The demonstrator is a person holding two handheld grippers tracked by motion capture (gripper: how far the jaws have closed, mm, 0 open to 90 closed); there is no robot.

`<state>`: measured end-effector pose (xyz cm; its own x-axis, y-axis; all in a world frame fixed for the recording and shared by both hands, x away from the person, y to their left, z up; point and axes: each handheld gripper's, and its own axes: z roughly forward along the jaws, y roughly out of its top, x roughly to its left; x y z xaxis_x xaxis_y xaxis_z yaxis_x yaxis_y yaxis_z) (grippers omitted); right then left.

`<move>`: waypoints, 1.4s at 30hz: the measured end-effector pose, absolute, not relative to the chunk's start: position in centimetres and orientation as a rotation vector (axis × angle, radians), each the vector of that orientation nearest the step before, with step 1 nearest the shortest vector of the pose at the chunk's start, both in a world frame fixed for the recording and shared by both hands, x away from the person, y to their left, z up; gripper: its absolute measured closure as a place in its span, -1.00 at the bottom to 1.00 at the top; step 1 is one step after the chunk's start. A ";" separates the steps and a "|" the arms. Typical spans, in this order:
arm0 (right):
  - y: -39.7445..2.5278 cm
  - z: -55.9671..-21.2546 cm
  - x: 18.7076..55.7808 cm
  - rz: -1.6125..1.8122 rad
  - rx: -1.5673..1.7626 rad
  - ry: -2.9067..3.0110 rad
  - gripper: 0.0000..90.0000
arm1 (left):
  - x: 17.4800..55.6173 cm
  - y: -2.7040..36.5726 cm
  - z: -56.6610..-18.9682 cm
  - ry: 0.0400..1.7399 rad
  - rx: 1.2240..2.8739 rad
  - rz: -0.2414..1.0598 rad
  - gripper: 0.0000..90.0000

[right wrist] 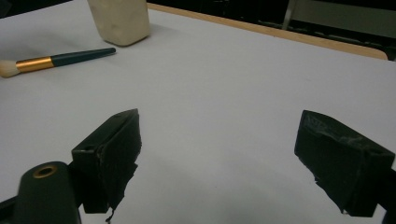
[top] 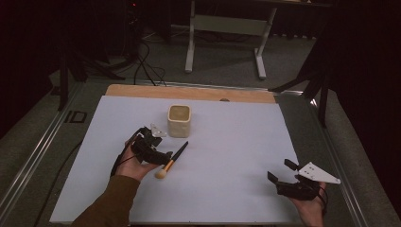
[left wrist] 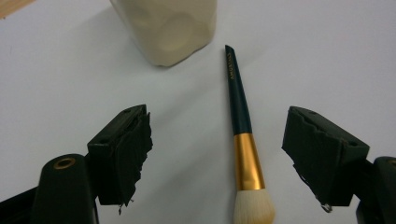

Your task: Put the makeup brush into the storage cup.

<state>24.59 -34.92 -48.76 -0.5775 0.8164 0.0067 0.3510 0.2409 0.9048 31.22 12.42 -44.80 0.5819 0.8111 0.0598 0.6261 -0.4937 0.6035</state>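
Observation:
A makeup brush [top: 173, 159] with a dark green handle, gold ferrule and pale bristles lies flat on the white table sheet [top: 227, 142]. A cream square cup [top: 179, 120] stands upright just beyond its handle tip. My left gripper [top: 158, 146] is open and hovers over the brush. In the left gripper view the brush [left wrist: 243, 140] lies between the jaws, nearer the right one, with the cup [left wrist: 168, 25] ahead. My right gripper [top: 283, 171] is open at the near right, nothing between its jaws. The right gripper view shows the brush [right wrist: 56, 59] and cup [right wrist: 120, 19] far off.
A wooden strip [top: 189, 92] borders the sheet's far edge. Metal rails [top: 42, 142] run along both sides of the table. Beyond it, cables [top: 146, 66] lie on the floor near a grey desk frame [top: 227, 38].

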 end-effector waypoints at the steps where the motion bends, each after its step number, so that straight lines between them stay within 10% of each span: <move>1: -34.9 -48.8 24.6 1.303 1.064 2.046 -0.69 | 31.2 12.4 -44.8 1.143 2.282 0.460 -0.49; 42: -34.9 -48.8 24.6 1.304 1.067 2.051 -0.69 | 32.9 11.1 -45.5 1.238 2.527 0.252 -0.40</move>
<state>24.65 -34.90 -48.80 -0.5794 0.8150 0.0101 0.3552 0.2413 0.9031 32.86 11.12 -45.46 0.6102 0.7920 0.0195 0.7365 -0.5761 0.3545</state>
